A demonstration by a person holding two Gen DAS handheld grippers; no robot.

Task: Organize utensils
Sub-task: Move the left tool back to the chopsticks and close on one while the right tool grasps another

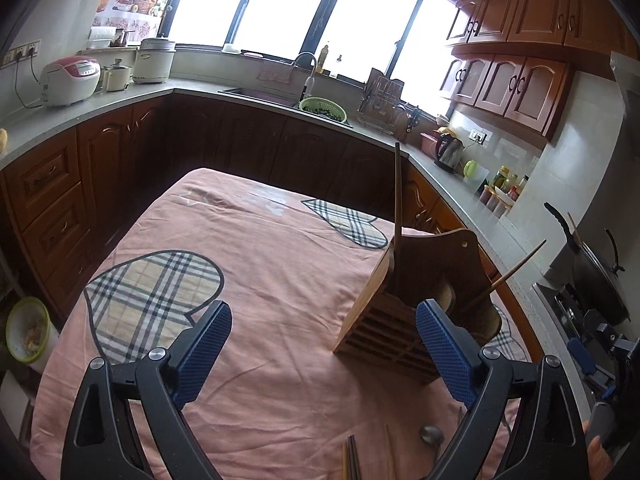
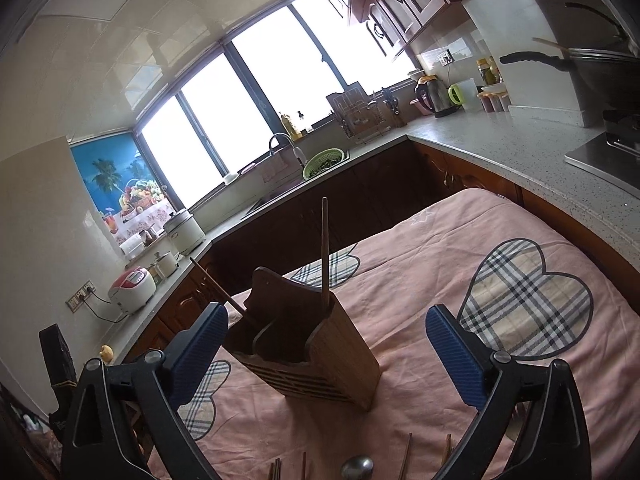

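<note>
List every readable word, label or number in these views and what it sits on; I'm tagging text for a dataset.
None can be read.
Rice cooker: panel markings too blurred.
Condiment bottles: labels too small.
Fruit poster: a picture only, no legible words.
Utensil holder: no visible print.

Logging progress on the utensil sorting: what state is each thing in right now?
Left gripper: open, empty, above the cloth.
Right gripper: open, empty.
Holder: upright on the cloth, two chopsticks in it.
Tall chopstick: standing near upright.
Other chopstick: leaning outward.
Spoon: lying loose on the cloth.
</note>
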